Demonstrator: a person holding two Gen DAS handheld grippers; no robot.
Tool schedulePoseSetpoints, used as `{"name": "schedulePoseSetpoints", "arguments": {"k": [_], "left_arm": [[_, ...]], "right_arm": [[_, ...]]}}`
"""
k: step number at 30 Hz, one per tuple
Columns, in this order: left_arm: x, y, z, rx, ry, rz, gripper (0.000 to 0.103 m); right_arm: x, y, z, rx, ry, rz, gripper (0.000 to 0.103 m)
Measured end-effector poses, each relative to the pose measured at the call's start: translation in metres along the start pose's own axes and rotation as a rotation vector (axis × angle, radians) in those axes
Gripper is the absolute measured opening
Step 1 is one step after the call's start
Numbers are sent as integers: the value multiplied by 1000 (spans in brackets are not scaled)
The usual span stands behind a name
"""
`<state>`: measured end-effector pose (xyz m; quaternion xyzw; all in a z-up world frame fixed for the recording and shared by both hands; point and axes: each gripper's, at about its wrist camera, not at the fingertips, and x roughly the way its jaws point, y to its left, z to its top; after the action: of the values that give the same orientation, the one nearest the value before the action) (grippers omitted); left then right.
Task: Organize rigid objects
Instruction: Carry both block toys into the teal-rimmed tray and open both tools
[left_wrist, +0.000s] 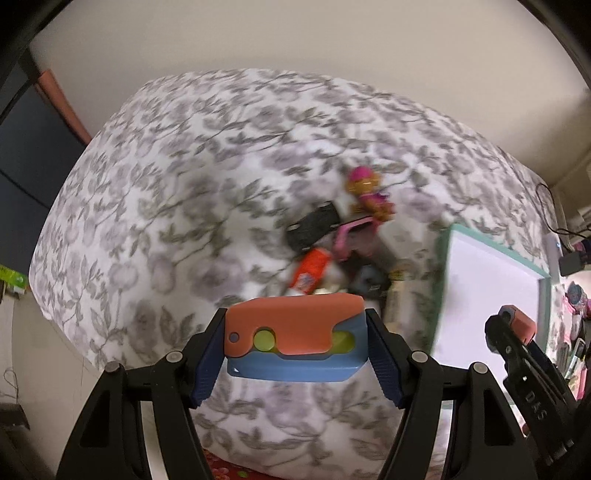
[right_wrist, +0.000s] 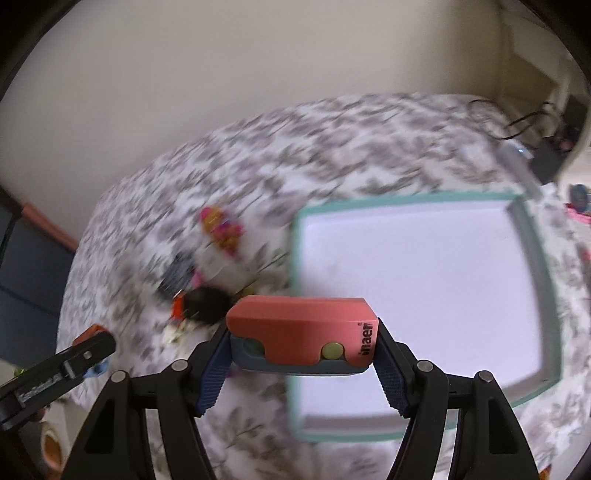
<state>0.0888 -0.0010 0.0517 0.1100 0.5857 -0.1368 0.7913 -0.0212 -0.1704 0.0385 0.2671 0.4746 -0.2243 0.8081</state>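
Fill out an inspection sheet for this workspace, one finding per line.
Surface: bed under a grey floral cover.
Job's things: teal-rimmed white tray, nothing in it; an orange-and-blue block in the left gripper, a matching one in the right.
Clutter: blurred pile beside the tray with a pink toy figure, a black toy car and an orange tube.
Grippers: left gripper shut on its block; right gripper shut on its block, above the tray's near edge.
Cables: black cables at the bed's far corner.
Surroundings: cream wall; colourful items at the left view's right edge, too blurred to name.
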Motion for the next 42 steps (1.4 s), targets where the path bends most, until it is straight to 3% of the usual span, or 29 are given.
{"name": "schedulePoseSetpoints", "arguments": {"k": [4,14,23,32,42], "left_arm": [[0,-35,4,38,8,-25,72],[25,-133,5,162,69,-52,72],[56,-197,9,211,117,-72,72],[86,-239,8,236,142,-78,72],[103,-248,2,226,162,-66,72]], "right_arm": [[-4,-33,11,58,-20,-79,73],[3,-114,33,207,5,-148,73],[13,-172,50,250,10,-247,73],[34,-193,52,262,60,-271,73],[44,-195,53,233,79,-297,73]]}}
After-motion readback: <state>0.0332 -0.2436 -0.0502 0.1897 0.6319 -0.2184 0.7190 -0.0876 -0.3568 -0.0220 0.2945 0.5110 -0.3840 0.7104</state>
